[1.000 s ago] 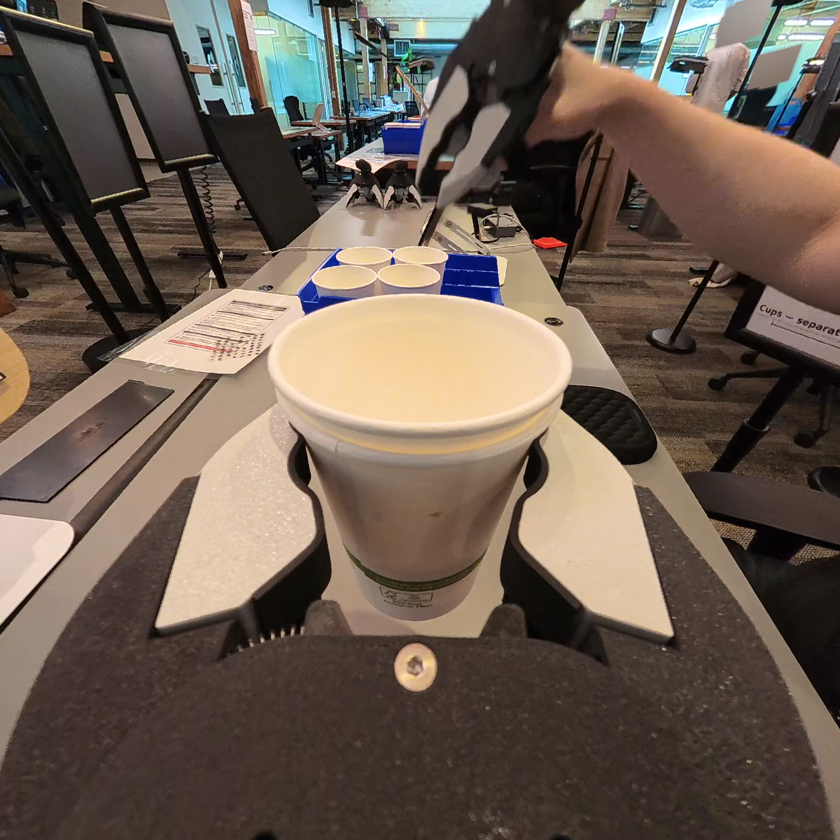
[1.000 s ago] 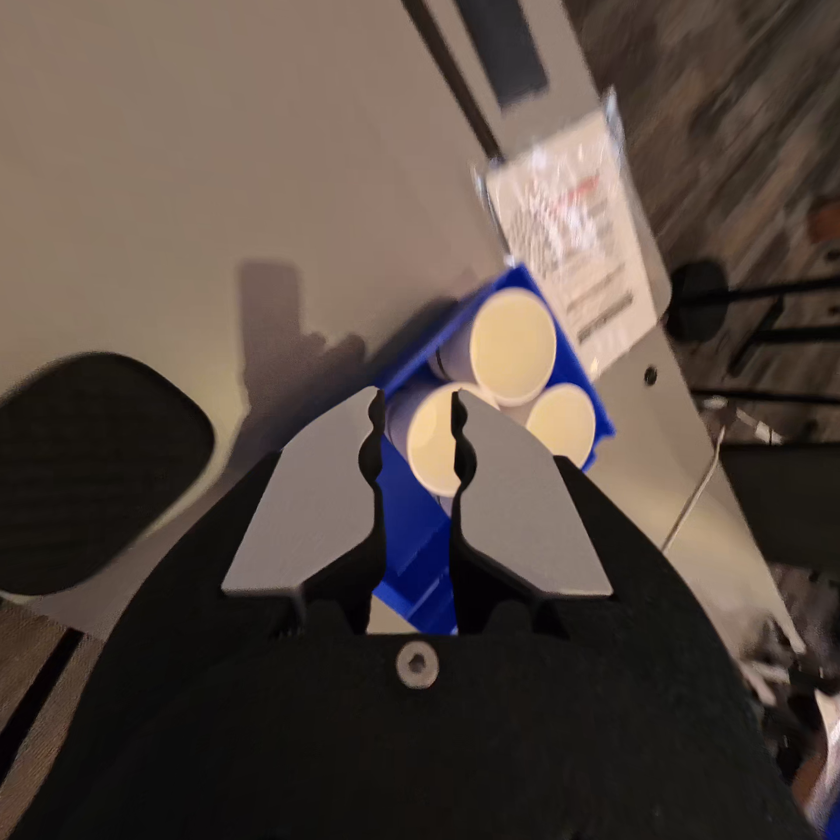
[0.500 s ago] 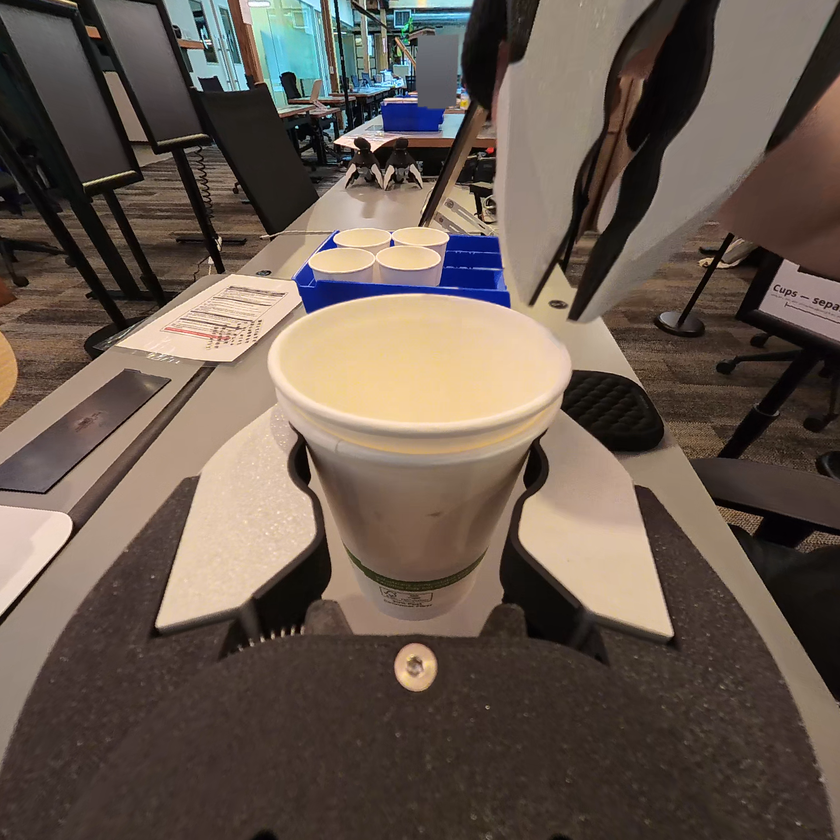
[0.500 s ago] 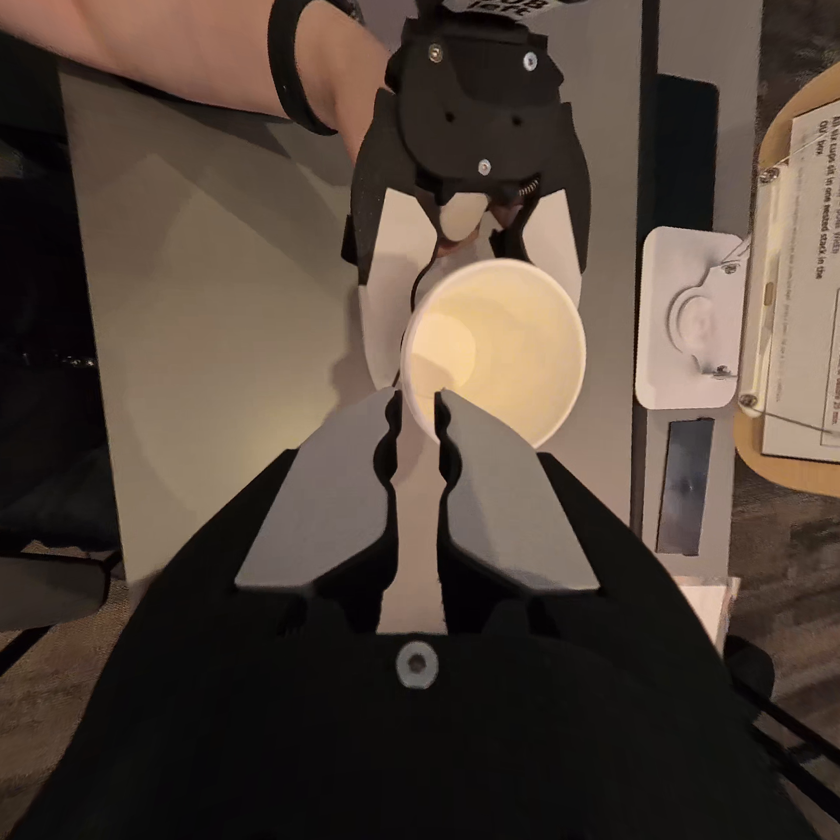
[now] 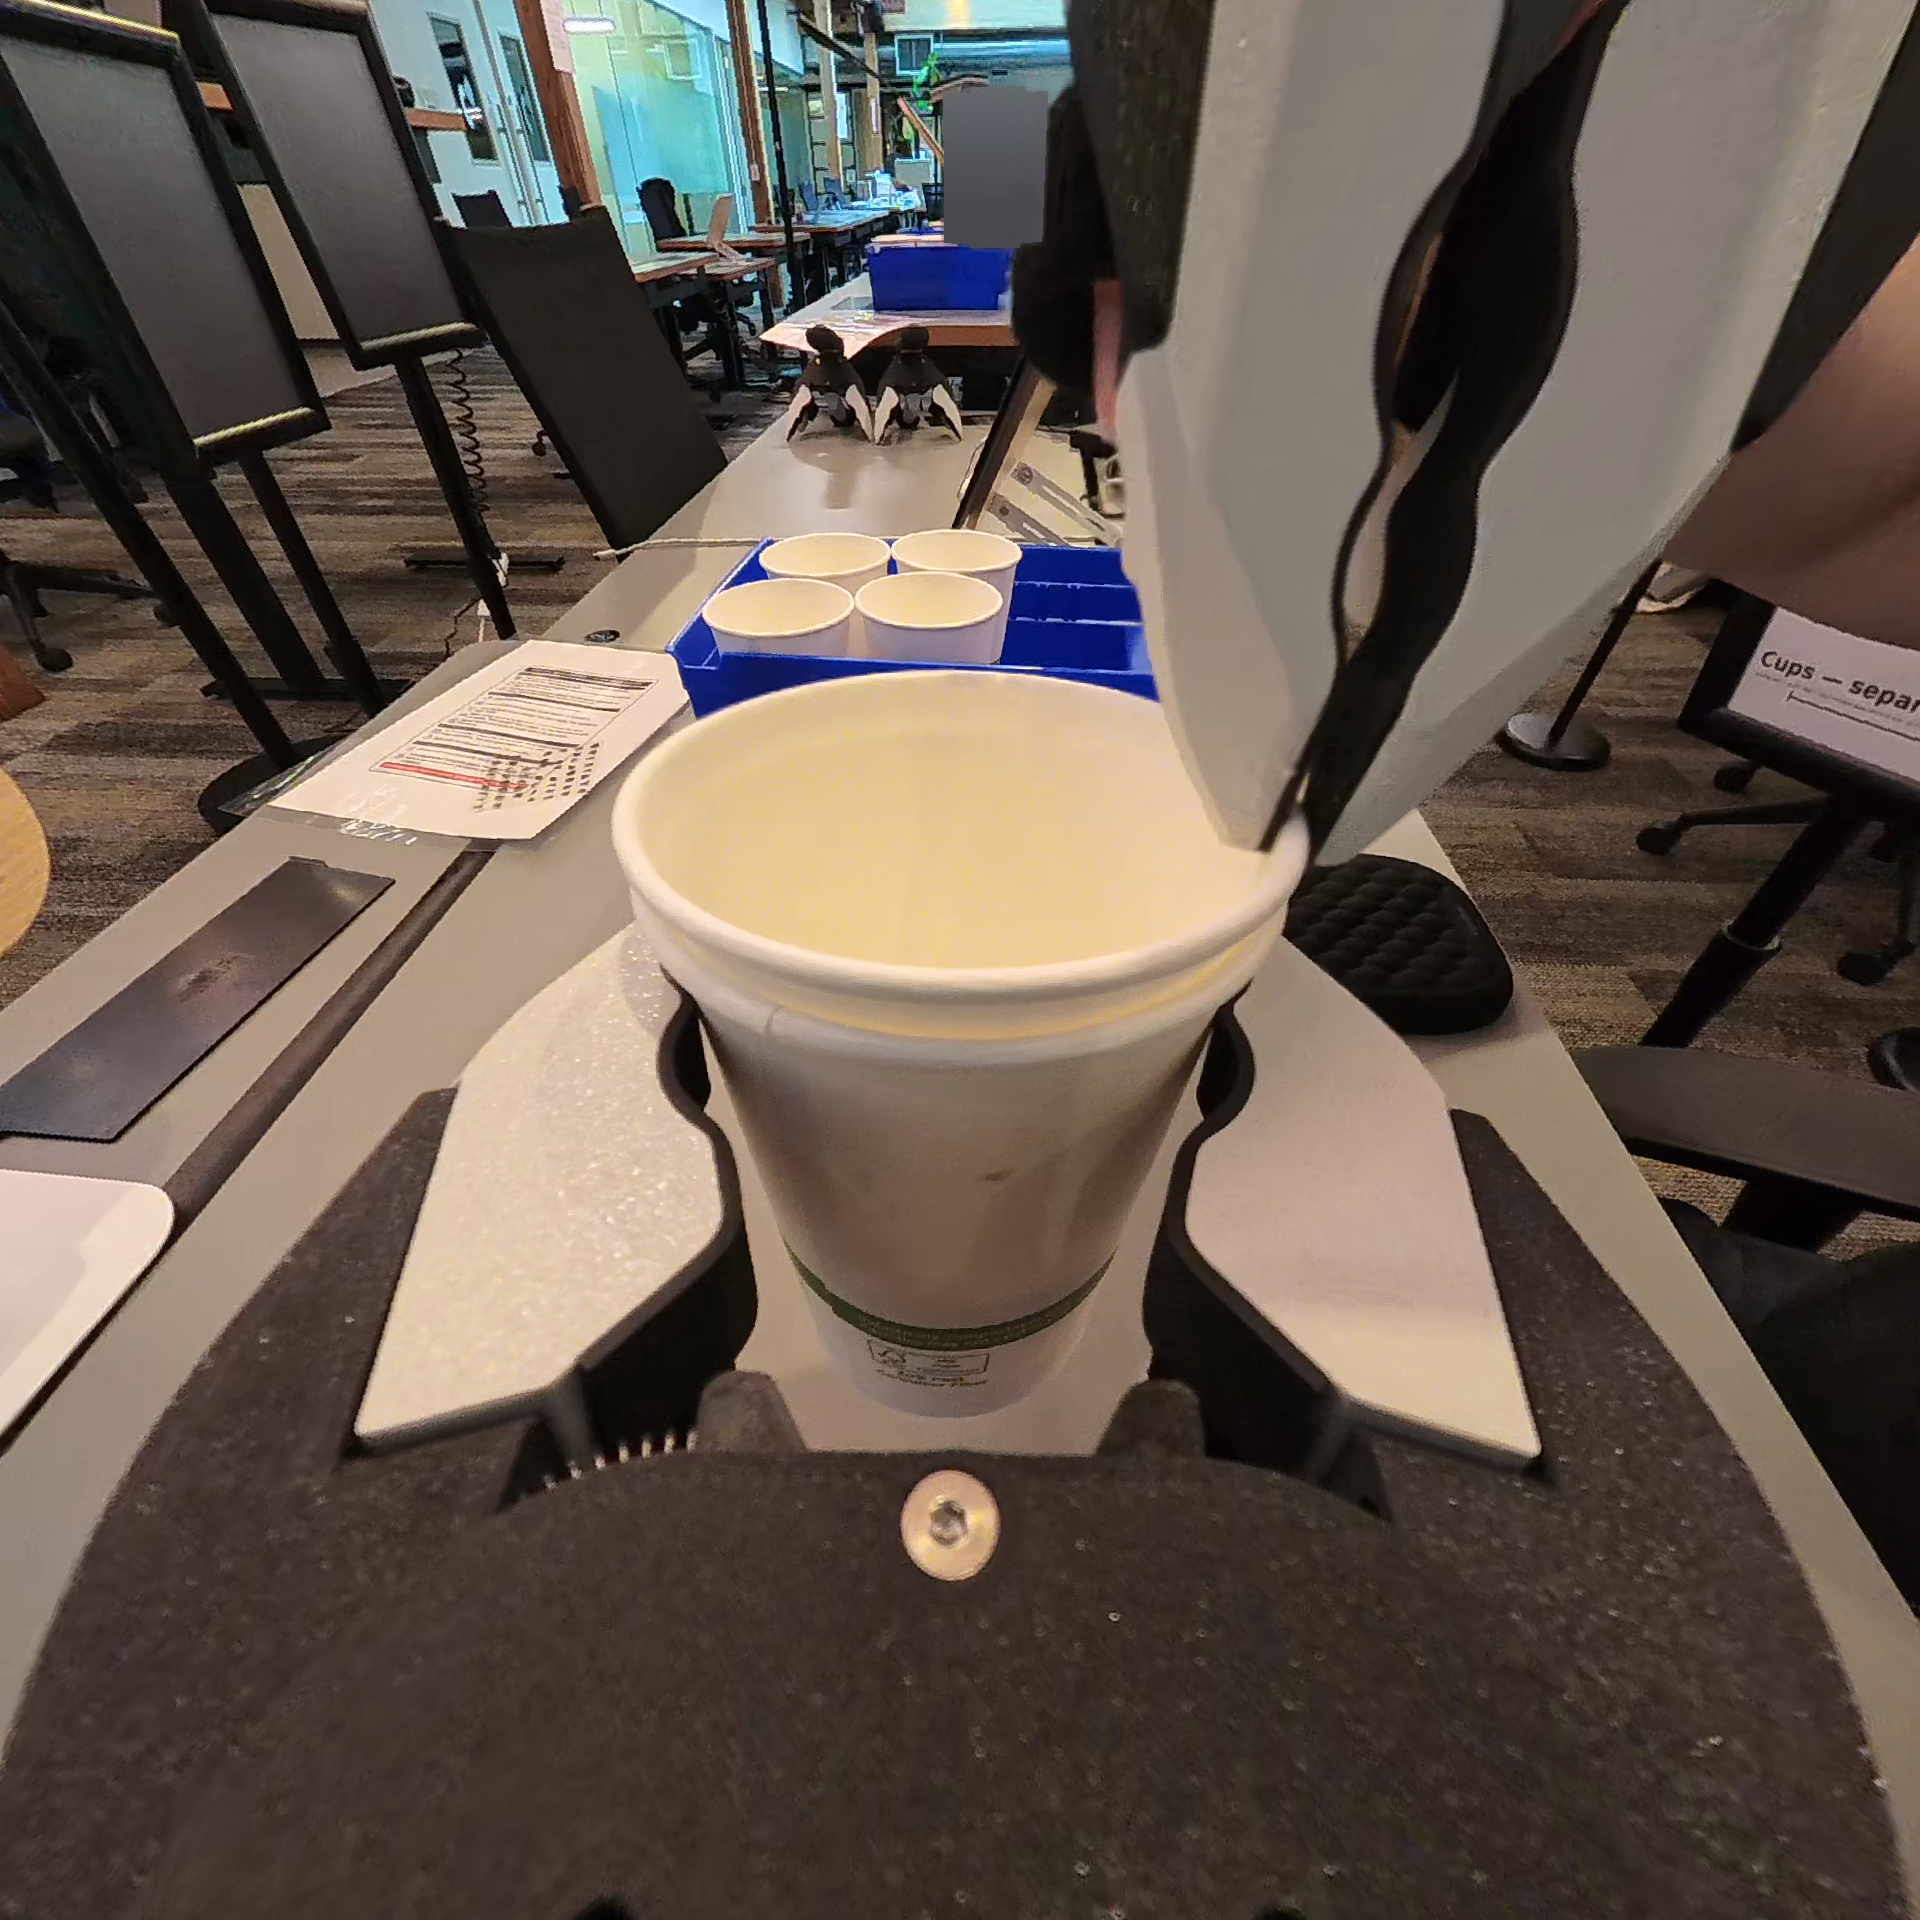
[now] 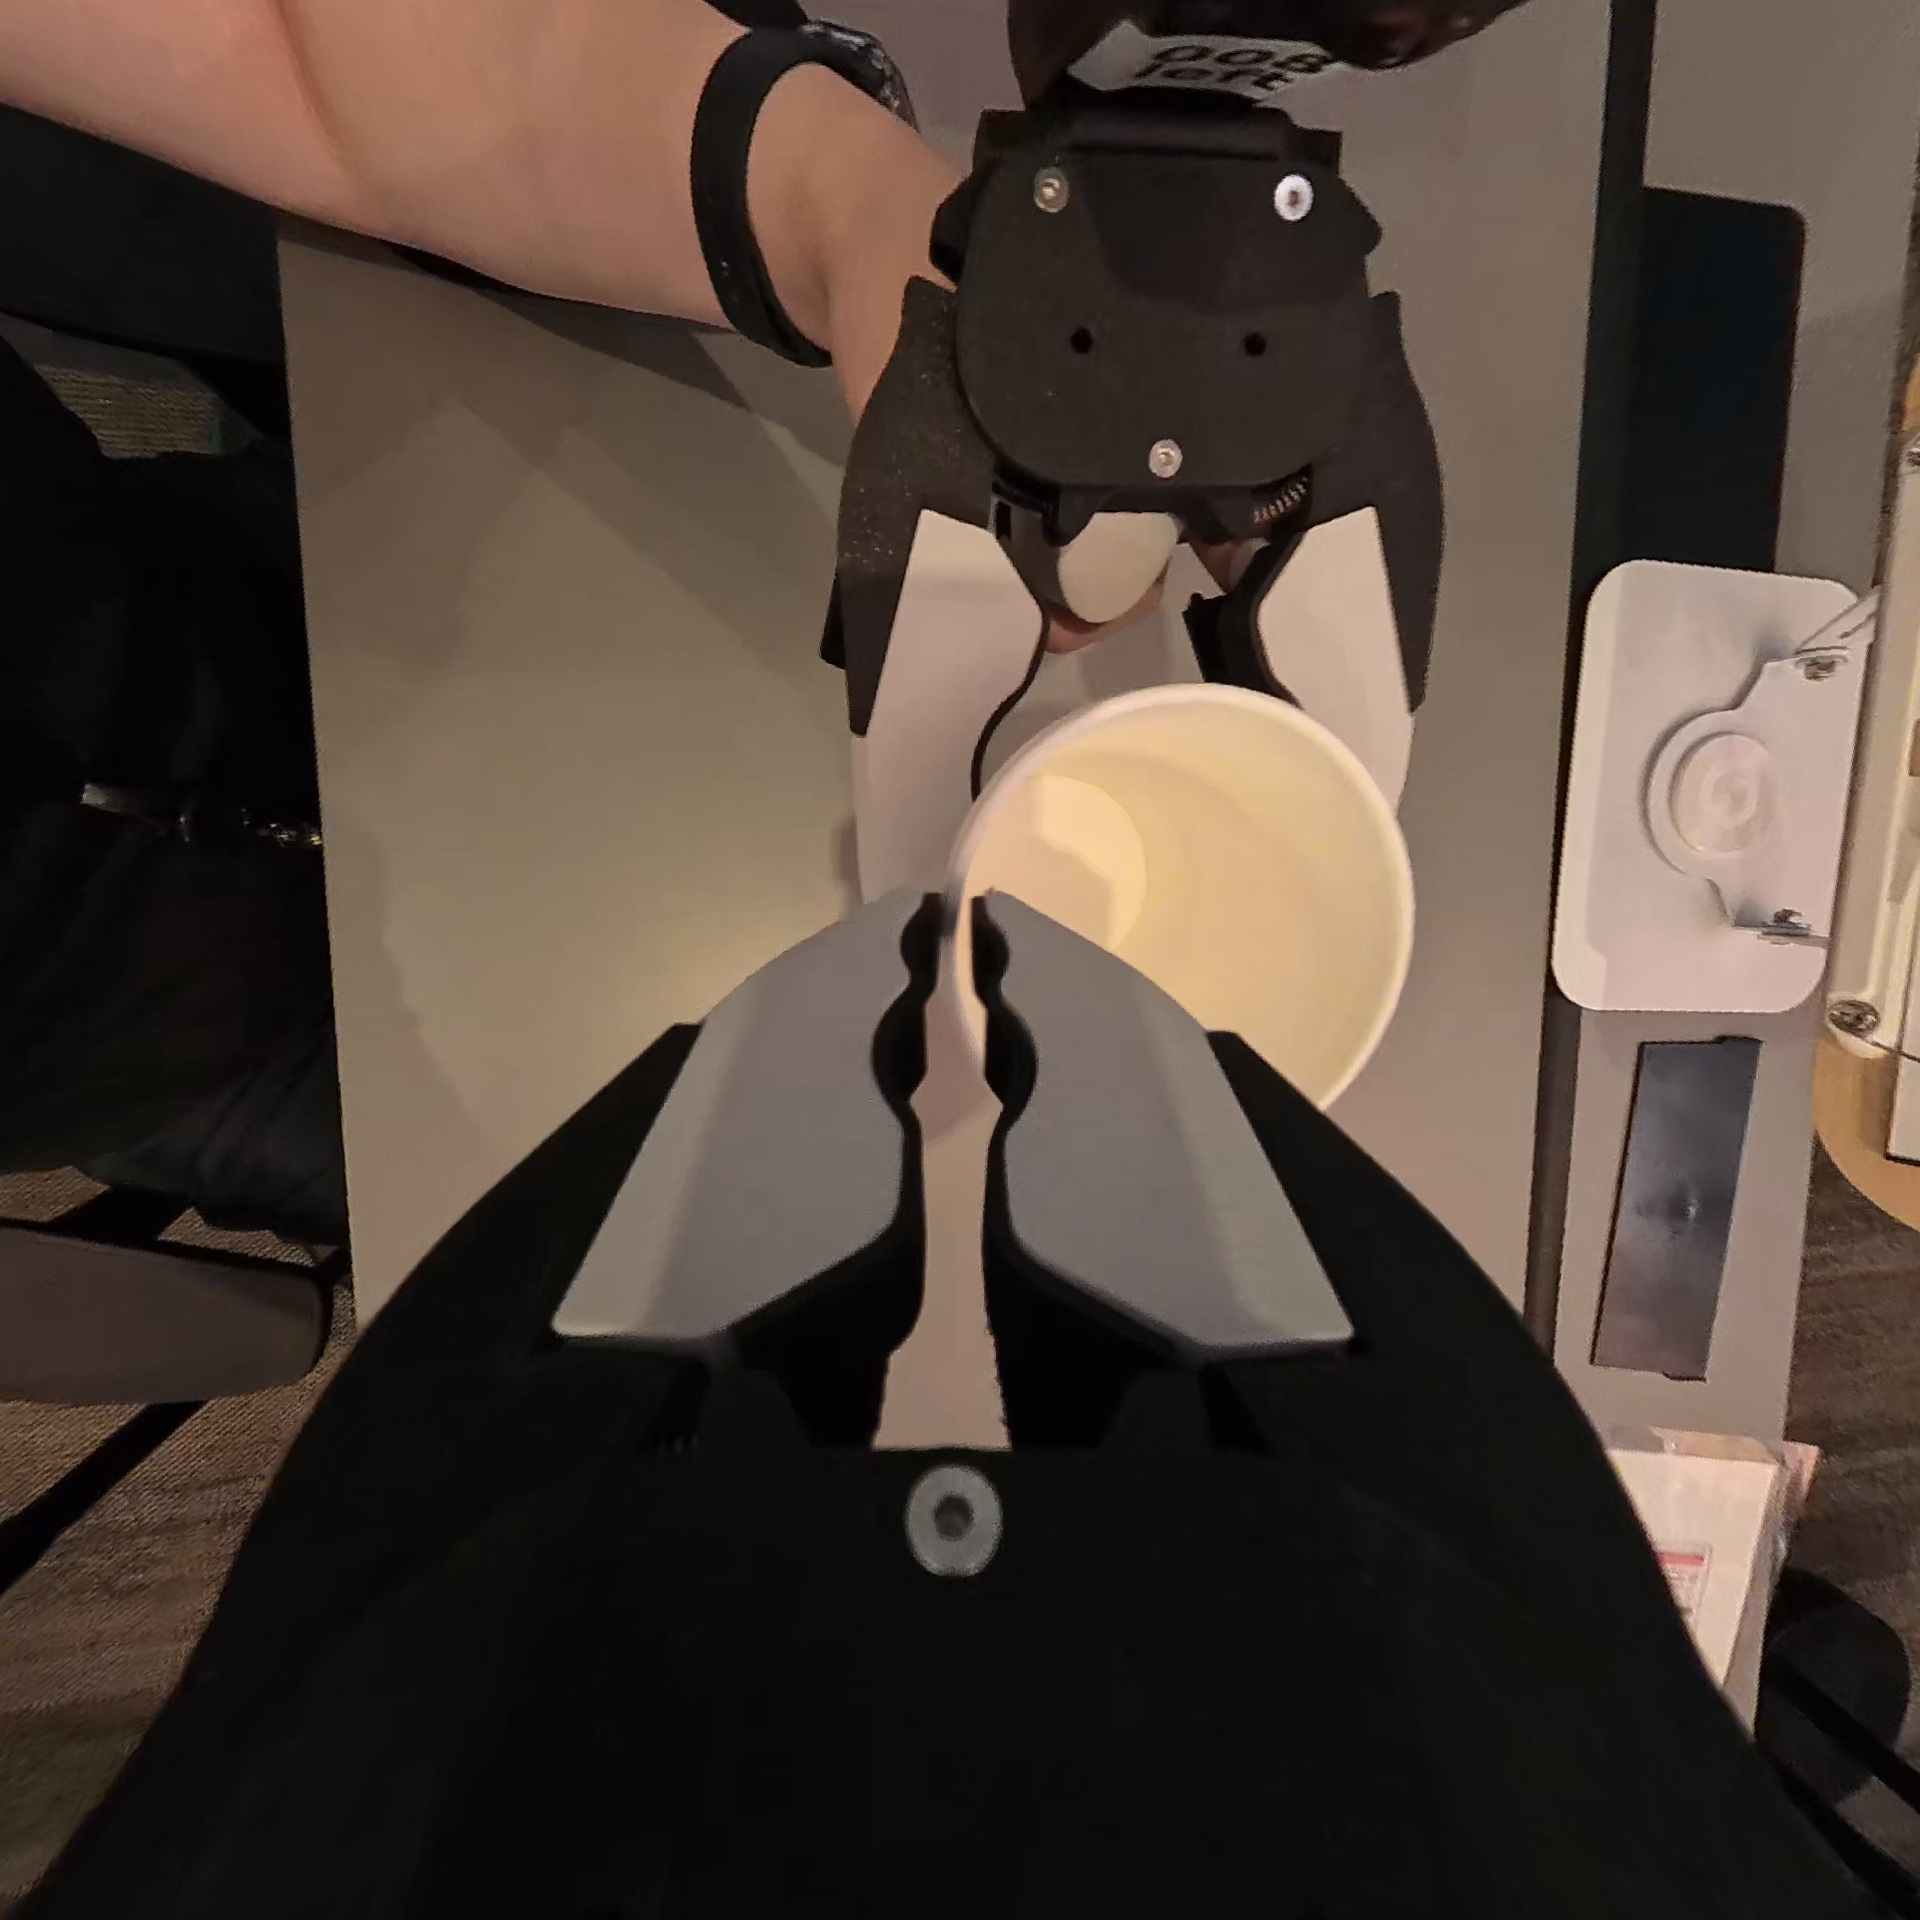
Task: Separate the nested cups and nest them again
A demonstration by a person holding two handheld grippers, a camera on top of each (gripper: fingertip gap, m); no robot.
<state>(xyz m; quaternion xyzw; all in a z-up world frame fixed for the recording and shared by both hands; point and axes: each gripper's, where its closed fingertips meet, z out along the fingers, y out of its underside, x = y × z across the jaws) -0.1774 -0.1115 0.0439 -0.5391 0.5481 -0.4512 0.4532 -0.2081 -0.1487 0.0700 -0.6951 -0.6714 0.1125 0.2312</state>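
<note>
Taking the nested white paper cups (image 5: 951, 1049) as the landmark and working from left to right: left of them on the grey table (image 5: 561, 914) lies a white printed sheet (image 5: 488, 743), and behind them stands a blue plastic bin (image 5: 1070, 634) with four small white paper cups (image 5: 883, 597) in it. The left gripper (image 5: 951, 1101) clasps the outer cup's wall, its jaws spread to the cup's width and closed against it on both sides, holding the pair upright just above the table. To the right, the right gripper (image 5: 1288, 831), which half a second ago hung above and clear of the cups, has come down onto the inner cup's rim (image 6: 961, 914); its jaws are nearly together, one fingertip inside and one outside the rim, though whether they already pinch it I cannot tell. That likely means the separation is about to begin: pinch, then lift the inner cup free. A black padded rest (image 5: 1392, 945) lies right of the cups.
</note>
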